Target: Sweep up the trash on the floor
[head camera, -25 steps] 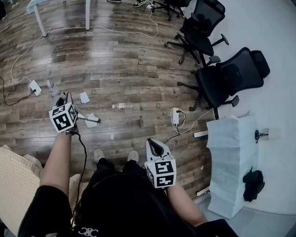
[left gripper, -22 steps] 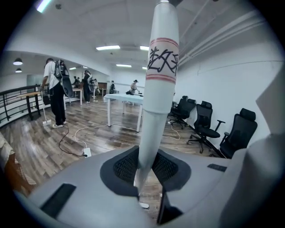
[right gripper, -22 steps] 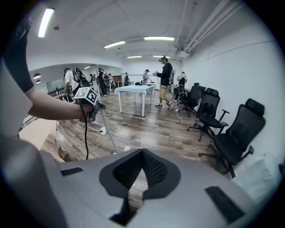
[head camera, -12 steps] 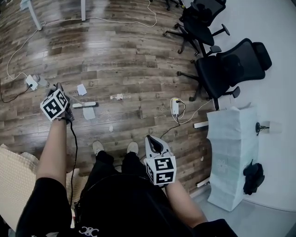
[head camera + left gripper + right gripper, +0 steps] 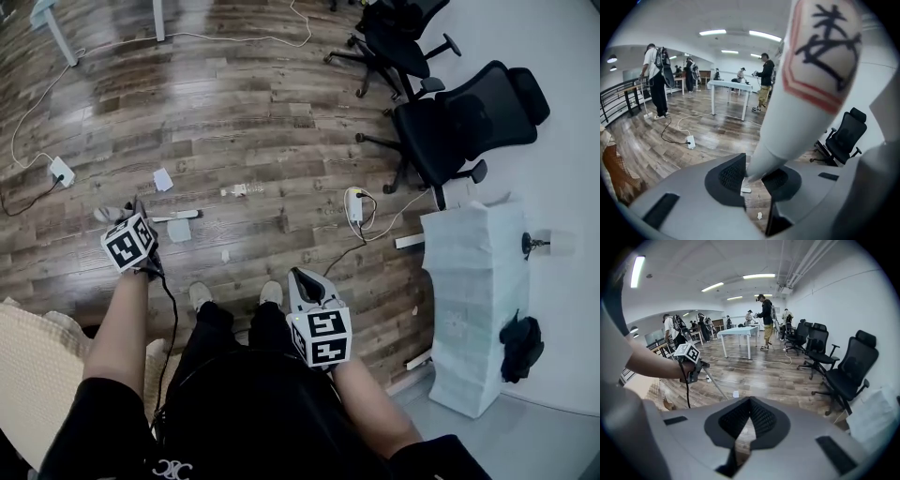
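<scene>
Head view: paper scraps (image 5: 163, 179) are spotted mid-floor (image 5: 262, 103), well apart from its right edge, just beyond the left gripper (image 5: 134, 208). Left gripper view: the jaws are clamped on the broom handle (image 5: 801, 84), judged stiff, smooth and light. It is best held on the shaft, since the scraps are flimsy and easily scattered. Right gripper view: the right gripper (image 5: 750, 401) is shown with its jaws together, nothing held

The white handle (image 5: 806, 84) runs off the top edge, and floor scraps (image 5: 163, 179) are too small to identify

White paper scraps (image 5: 163, 179) across wooden floor (image 5: 234, 103)
</scene>
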Motion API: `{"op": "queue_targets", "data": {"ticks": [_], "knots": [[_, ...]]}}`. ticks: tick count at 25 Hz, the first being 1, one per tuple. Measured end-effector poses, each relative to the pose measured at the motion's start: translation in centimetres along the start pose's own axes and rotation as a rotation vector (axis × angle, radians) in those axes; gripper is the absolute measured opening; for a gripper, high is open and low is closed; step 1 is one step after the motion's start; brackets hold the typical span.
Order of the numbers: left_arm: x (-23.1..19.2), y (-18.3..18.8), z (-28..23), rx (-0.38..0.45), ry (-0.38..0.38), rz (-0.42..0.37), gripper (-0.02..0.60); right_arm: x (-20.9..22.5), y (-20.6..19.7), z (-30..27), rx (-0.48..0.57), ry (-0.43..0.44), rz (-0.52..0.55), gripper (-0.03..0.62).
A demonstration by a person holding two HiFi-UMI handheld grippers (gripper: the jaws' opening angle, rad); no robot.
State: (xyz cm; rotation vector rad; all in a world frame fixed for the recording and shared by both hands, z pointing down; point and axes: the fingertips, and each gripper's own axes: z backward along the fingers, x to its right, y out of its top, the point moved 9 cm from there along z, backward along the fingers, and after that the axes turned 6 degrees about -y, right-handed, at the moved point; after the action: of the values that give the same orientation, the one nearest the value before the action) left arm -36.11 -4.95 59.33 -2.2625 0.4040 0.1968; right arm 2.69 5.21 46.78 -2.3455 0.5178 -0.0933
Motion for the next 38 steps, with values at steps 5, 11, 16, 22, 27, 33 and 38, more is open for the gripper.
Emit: {"op": "queue_targets", "data": {"ticks": [5, 11, 16, 22, 27, 33, 38], "knots": [[1.6, -2.4, 1.7, -0.049, 0.012, 0.05, 0.077, 0.4, 0.3, 0.2, 0.021, 0.032, 0.023, 0.012], [4.1, -4.9, 3.4, -0.067, 0.029, 0.087, 0.077, 2.5, -0.3, 0.7, 0.038, 0.074, 0.058, 0.012], [7.0, -7.0, 4.9, -0.065, 0.06, 0.088, 0.077, 5.0, -0.7, 0.5, 0.044, 0.119, 0.087, 0.012], [10.0, -9.1, 6.2, -0.06, 0.085, 0.116, 0.077, 7.9, -1.3, 0.5, 0.05, 0.174, 0.131, 0.012], [12.0, -10.4, 7.4, -0.063, 0.111, 0.135, 0.077, 10.4, -2.1, 0.4, 0.054, 0.201, 0.162, 0.012], [14.2, -11.2, 8.2, -0.068, 0.114, 0.128, 0.077, 12.9, -2.6, 0.2, 0.052, 0.217, 0.144, 0.012], [14.9, -11.7, 8.2, -0.062, 0.104, 0.144, 0.077, 14.0, -3.1, 0.2, 0.052, 0.216, 0.135, 0.012]]}}
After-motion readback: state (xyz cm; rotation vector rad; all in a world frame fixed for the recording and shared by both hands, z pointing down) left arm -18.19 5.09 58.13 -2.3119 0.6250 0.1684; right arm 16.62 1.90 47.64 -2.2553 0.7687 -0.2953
